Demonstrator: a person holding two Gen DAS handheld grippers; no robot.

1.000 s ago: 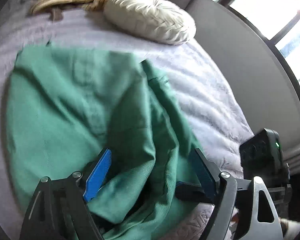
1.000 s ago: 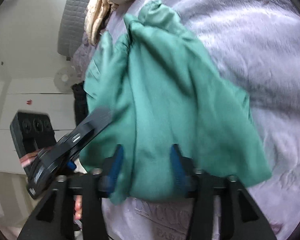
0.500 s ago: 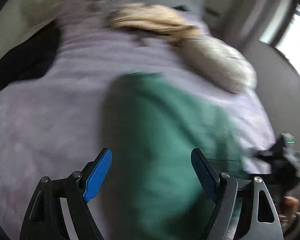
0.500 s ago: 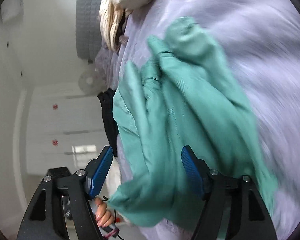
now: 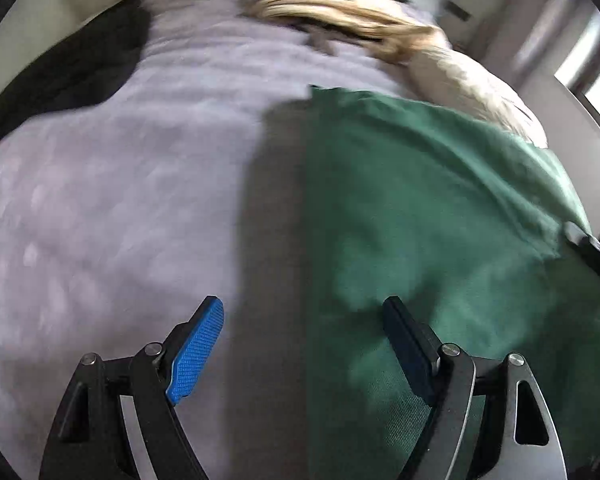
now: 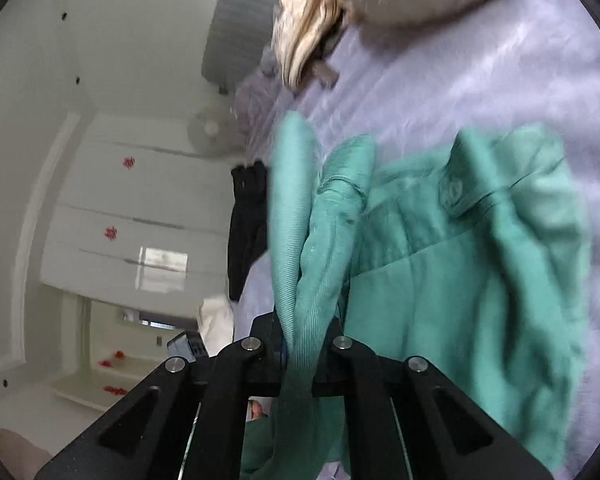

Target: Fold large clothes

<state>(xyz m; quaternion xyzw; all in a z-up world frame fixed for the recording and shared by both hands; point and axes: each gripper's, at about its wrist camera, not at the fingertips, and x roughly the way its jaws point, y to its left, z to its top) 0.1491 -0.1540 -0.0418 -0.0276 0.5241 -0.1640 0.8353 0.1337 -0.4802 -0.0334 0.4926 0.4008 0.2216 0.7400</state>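
On the lilac bedspread (image 5: pixel 111 216), left wrist view: green garment (image 5: pixel 440 216) lies spread at right, its straight edge running down between the jaws. Left gripper (image 5: pixel 304 340) wide open, nothing pinched, hovering over that edge. Cream pillow (image 5: pixel 472 84) just beyond the cloth.

Right wrist view: right gripper (image 6: pixel 306 344) clamped tight on a bunched ridge of the garment (image 6: pixel 460 272), cloth rising from the jaws. Risk: the pinch looks to take several layers, so lifting could drag the whole pile and spoil the fold; a thin bite may slip.
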